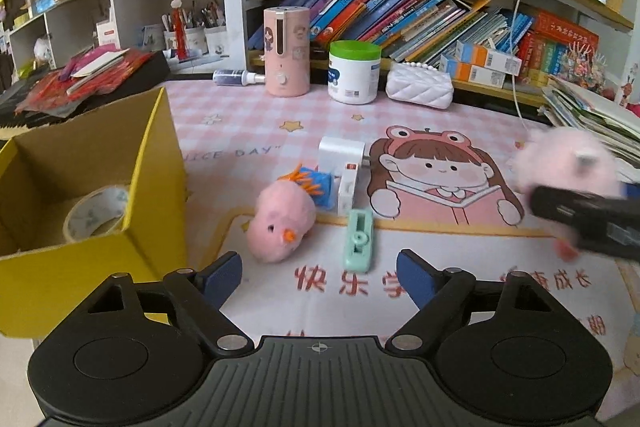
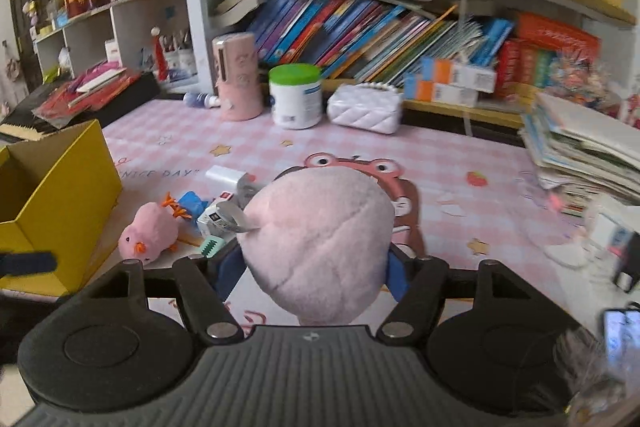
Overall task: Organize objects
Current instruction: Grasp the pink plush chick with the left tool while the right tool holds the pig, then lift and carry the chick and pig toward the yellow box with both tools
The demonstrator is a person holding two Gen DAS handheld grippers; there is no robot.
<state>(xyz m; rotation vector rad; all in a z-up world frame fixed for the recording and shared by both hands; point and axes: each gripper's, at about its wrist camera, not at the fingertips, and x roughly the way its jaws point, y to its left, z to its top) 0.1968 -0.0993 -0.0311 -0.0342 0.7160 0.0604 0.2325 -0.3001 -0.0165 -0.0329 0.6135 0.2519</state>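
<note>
My right gripper (image 2: 310,267) is shut on a pink plush toy (image 2: 320,247) and holds it above the mat; the toy also shows blurred in the left wrist view (image 1: 560,163). My left gripper (image 1: 318,277) is open and empty, low over the mat. Just ahead of it lie a second pink plush chick (image 1: 280,223), a mint green correction tape (image 1: 359,245), a white charger (image 1: 340,153) and a blue item (image 1: 320,187). An open yellow cardboard box (image 1: 132,247) stands at the left with a tape roll (image 1: 94,213) inside.
A pink humidifier (image 1: 286,51), a green-lidded white jar (image 1: 354,71) and a white quilted bag (image 1: 418,85) stand at the back of the mat. Bookshelves rise behind. A stack of books (image 2: 584,147) lies at the right. Red papers (image 1: 88,75) lie at the back left.
</note>
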